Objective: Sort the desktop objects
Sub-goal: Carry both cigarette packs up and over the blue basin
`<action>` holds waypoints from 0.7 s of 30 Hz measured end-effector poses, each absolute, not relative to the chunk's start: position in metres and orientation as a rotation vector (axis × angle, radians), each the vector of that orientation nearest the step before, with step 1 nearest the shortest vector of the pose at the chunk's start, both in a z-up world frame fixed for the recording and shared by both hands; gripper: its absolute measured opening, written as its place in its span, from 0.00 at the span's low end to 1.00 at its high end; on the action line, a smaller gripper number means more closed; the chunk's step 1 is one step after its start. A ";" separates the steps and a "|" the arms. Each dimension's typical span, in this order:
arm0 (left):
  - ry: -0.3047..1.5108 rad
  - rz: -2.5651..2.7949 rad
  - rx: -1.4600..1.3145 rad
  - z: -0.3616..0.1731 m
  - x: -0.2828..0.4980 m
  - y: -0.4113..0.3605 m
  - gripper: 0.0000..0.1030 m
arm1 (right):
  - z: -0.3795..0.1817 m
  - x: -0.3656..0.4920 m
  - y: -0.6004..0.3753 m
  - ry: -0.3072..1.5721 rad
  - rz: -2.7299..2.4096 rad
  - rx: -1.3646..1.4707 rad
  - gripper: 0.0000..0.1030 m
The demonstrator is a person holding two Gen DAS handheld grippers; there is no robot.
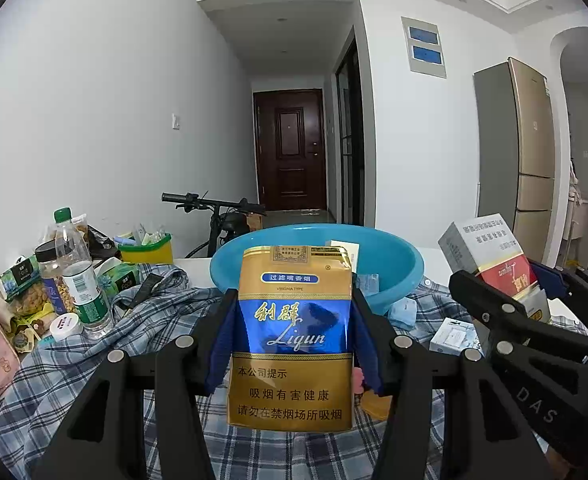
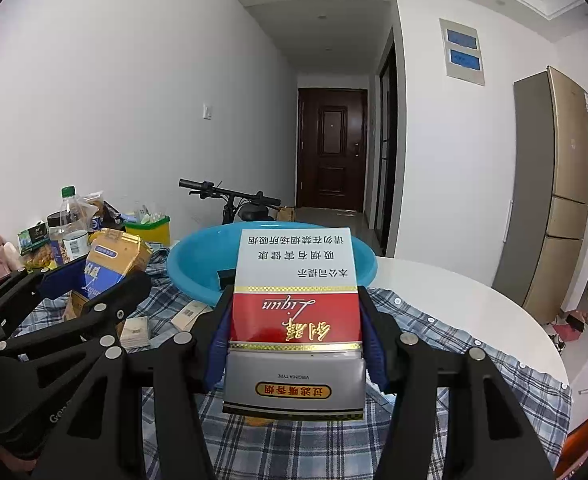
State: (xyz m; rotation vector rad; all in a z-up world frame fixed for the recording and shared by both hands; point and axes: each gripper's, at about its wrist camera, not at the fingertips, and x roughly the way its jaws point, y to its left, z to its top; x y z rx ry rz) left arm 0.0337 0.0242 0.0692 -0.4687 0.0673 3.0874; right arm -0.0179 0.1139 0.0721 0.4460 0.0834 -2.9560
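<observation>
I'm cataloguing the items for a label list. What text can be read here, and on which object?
Gold-and-blue pack in the left gripper: "过滤嘴香烟", "VIRGINIA TYPE", "利群", "Liqun", "本公司提示", "吸烟有害健康", "请勿在禁烟场所吸烟".
Red-and-white pack in the right gripper, held upside down: the same lines.
Right gripper's body: "DAS".
Bottle and snack labels: too small to read.

Left tool (image 1: 291,344) and right tool (image 2: 296,332) sit side by side, each clamped on something, angled slightly downward

Red-and-white cigarette pack (image 2: 296,312) upside down between right tongs (image 2: 295,344), before blue basin (image 2: 197,256).
</observation>
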 end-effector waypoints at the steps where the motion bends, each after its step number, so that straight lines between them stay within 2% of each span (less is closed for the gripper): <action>1: 0.071 3.092 -0.467 0.070 0.034 0.025 0.54 | 0.072 -0.018 0.113 0.079 -2.959 0.446 0.53; 12: 0.040 3.128 -0.396 0.089 0.027 0.022 0.54 | 0.088 -0.031 0.108 0.105 -2.946 0.389 0.53; 21: 0.145 3.171 -0.302 0.113 -0.016 0.021 0.54 | 0.109 -0.077 0.096 0.170 -2.955 0.319 0.53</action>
